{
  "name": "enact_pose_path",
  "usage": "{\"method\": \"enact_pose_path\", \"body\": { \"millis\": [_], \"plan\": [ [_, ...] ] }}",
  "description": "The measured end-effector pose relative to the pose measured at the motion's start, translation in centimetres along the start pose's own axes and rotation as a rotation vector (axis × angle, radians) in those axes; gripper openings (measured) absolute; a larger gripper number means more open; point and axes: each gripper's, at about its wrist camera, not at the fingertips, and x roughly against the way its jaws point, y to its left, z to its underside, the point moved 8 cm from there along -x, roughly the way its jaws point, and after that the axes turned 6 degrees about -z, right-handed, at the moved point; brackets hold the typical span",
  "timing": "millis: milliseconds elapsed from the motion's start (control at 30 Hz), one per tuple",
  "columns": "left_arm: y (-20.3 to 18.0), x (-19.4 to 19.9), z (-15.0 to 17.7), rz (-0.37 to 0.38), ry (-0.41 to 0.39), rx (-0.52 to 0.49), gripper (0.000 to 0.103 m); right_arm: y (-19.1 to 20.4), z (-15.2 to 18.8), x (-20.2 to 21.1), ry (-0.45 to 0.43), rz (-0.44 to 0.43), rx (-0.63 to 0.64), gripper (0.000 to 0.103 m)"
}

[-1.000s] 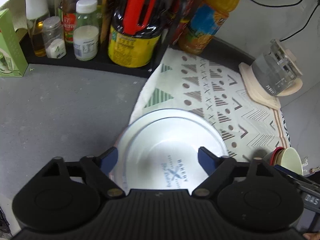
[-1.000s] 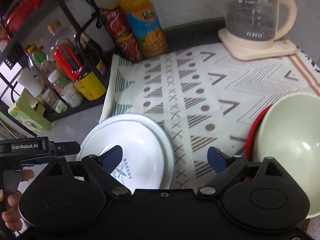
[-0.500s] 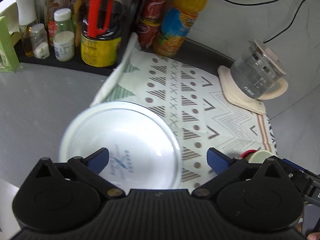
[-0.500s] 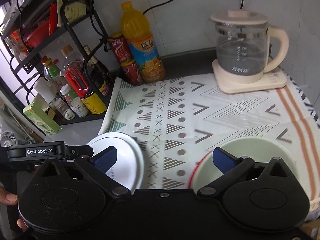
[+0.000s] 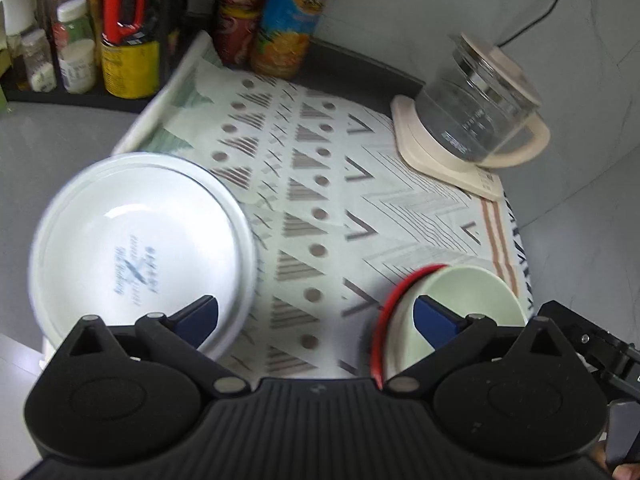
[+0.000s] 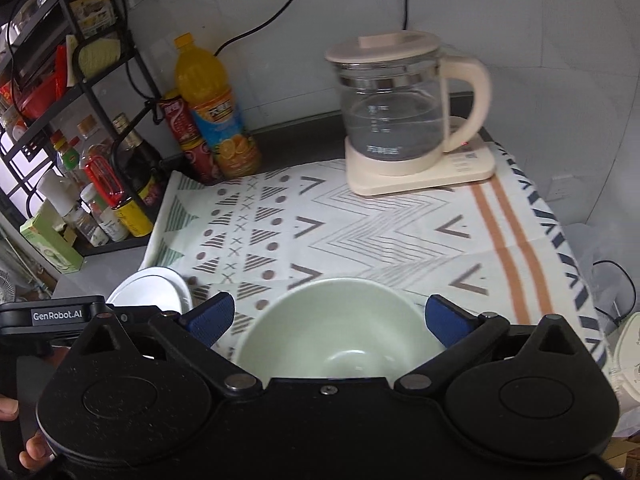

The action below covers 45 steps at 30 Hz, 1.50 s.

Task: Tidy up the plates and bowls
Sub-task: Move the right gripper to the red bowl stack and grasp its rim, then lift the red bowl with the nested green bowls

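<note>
Grey counter [image 5: 60, 140] with a patterned cloth [image 6: 360, 236] fills both views, and a white wall stands behind it. We hold the left gripper [image 5: 316, 314] with its blue pads spread wide and nothing between them; under the gap we see only the cloth. Its left pad overlaps the near edge of the white bowl [image 5: 136, 240], but we cannot tell if it touches. This bowl sits in a white plate at the left edge of the cloth, partly on the bare counter. We hold the right gripper [image 6: 328, 316] wide open too, and it hangs over the pale green bowl [image 6: 340, 332], whose rim shows between the two pads without contact. In the left view the green bowl rests inside a red bowl [image 5: 384, 308] near the front right of the cloth. Further back, a glass kettle [image 6: 396, 108] stands on its cream base at the far right corner. An orange juice bottle [image 6: 212, 108] and red cans stand by the wall, beside a black rack [image 6: 100, 80] of bottles.
</note>
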Motion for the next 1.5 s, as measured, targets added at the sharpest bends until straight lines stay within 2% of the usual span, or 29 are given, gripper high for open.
{"method": "enact_pose_path", "body": {
  "millis": [200, 433, 500, 600, 667, 733, 800, 867, 1067, 1167, 1233, 1500],
  "plan": [
    [-2.7, -0.9, 1.3, 0.009, 0.028, -0.027, 0.102, -2.8, 0.4, 0.9, 0.003, 0.001, -0.014, 0.103],
    [-4.0, -2.5, 2.4, 0.022, 0.054, -0.035, 0.100, -5.5, 2.1, 0.4, 0.038, 0.028, -0.057, 0.102],
    [-4.1, -2.8, 2.7, 0.030, 0.057, -0.022, 0.100, -6.3, 2.7, -0.1, 0.056, 0.032, -0.072, 0.101],
    [-4.3, -3.2, 2.9, 0.031, 0.048, -0.018, 0.098, -7.3, 3.6, -0.7, 0.089, 0.039, -0.102, 0.094],
    [-4.5, -3.5, 3.2, 0.050, 0.059, -0.011, 0.092, -7.8, 4.1, -1.1, 0.110, 0.034, -0.122, 0.085],
    [-4.5, -3.9, 3.6, 0.054, 0.072, -0.004, 0.086, -8.1, 4.7, -1.4, 0.129, 0.030, -0.139, 0.081],
    [-4.4, -4.4, 4.0, 0.051, 0.086, 0.003, 0.073, -8.3, 5.3, -1.8, 0.154, 0.024, -0.151, 0.075],
    [-4.1, -5.0, 4.5, 0.059, 0.111, 0.021, 0.059, -8.3, 5.9, -2.2, 0.179, 0.003, -0.167, 0.064],
    [-3.7, -6.7, 5.4, 0.079, 0.161, 0.058, 0.034, -7.7, 7.5, -4.0, 0.257, -0.048, -0.228, 0.052],
    [-3.7, -7.2, 5.5, 0.093, 0.164, 0.067, 0.031, -7.7, 8.2, -5.0, 0.283, -0.040, -0.232, 0.043],
    [-3.8, -7.1, 5.6, 0.096, 0.156, 0.059, 0.030, -7.4, 8.4, -5.4, 0.286, -0.070, -0.245, 0.037],
    [-3.4, -6.4, 5.7, 0.079, 0.142, 0.052, 0.030, -7.1, 7.9, -5.0, 0.260, -0.062, -0.220, 0.033]
  ]
}}
